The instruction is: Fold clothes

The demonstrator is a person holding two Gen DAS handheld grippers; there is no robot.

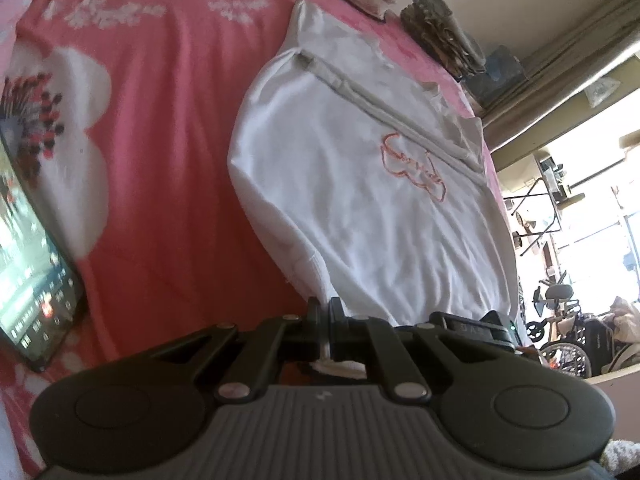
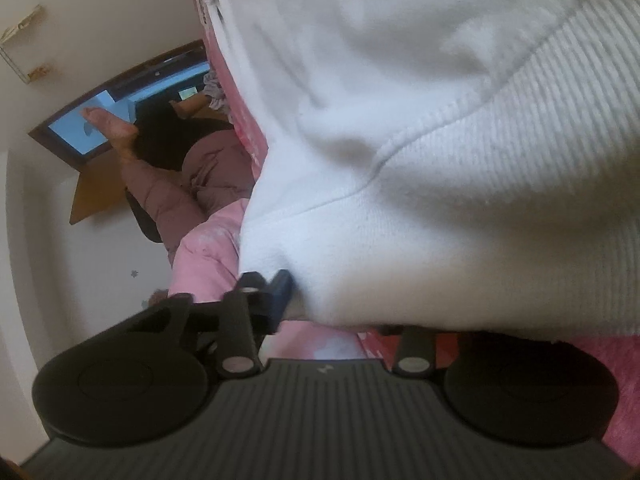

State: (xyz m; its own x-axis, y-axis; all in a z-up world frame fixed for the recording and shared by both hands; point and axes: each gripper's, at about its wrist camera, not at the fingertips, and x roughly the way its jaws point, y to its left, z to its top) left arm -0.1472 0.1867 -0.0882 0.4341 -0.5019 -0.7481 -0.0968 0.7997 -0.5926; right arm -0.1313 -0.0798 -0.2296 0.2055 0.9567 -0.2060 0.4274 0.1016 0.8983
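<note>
The white sweatshirt [image 1: 360, 184] lies spread on the bed [image 1: 172, 128], on a pink flowered cover, with its orange chest print facing up and a grey band running across the upper part.

**Tongs state.** The left tongs [image 1: 325, 312] are clenched on the near edge of the sweatshirt; white cloth shows between the closed fingers. The right tongs [image 2: 280, 284] are pressed into the garment at its ribbed hem [image 2: 540, 168]. One finger [image 2: 282, 280] is visible; the other is hidden under fabric, so whether they are grasping cannot be told.

**Risks.**
- Thin bite at the left tongs: only a narrow strip of hem is pinched. A quick lift could pull it free and drop the edge unevenly.
- Unequal grip between the two sides would skew any fold line and bunch the cloth.
- A lit tablet [image 1: 28, 264] lies on the bed just left of the garment — a swept sleeve or a swinging tool could strike it.
- Dragging rather than lifting may wrinkle the cover and the sweatshirt together.

**View differences.** The left wrist view shows the whole garment, the tablet and folded items at the bed's far end. The right wrist view shows only close hem texture — plus a person in a pink jacket [image 2: 192, 184] beyond the bed edge.
</note>
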